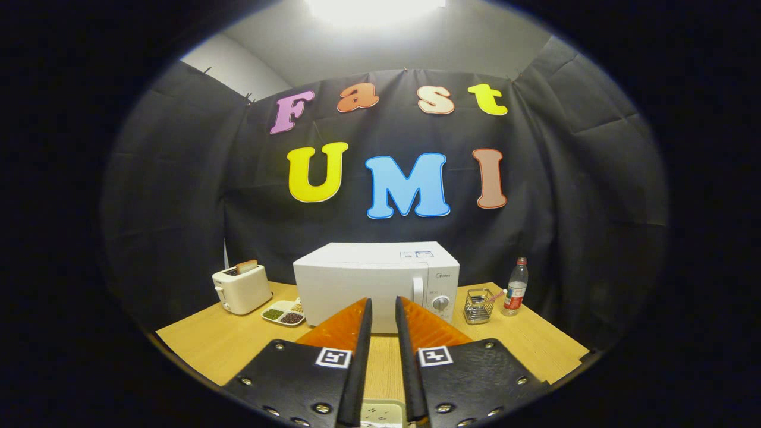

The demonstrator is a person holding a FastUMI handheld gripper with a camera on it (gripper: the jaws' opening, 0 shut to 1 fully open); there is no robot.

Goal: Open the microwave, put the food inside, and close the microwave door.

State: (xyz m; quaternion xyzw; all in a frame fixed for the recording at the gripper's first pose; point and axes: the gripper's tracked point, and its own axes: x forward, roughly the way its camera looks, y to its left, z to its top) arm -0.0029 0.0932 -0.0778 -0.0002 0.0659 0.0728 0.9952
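A white microwave (362, 285) stands at the back of the wooden table (208, 345), its door closed, with a vertical handle (418, 289) and a dial (440, 303) on its right side. Against its left corner lies a white divided dish of food (284, 313) holding green, dark and pale grains. My gripper (383, 302) hovers over the table's near part, well short of the microwave and pointing at its front. The fingers stand slightly apart with a narrow gap, and nothing is between them.
A white toaster (242, 288) with a slice of bread in it stands left of the dish. To the right of the microwave are a wire mesh holder (479, 305) and a plastic bottle (515, 288). Black cloth walls close in the table.
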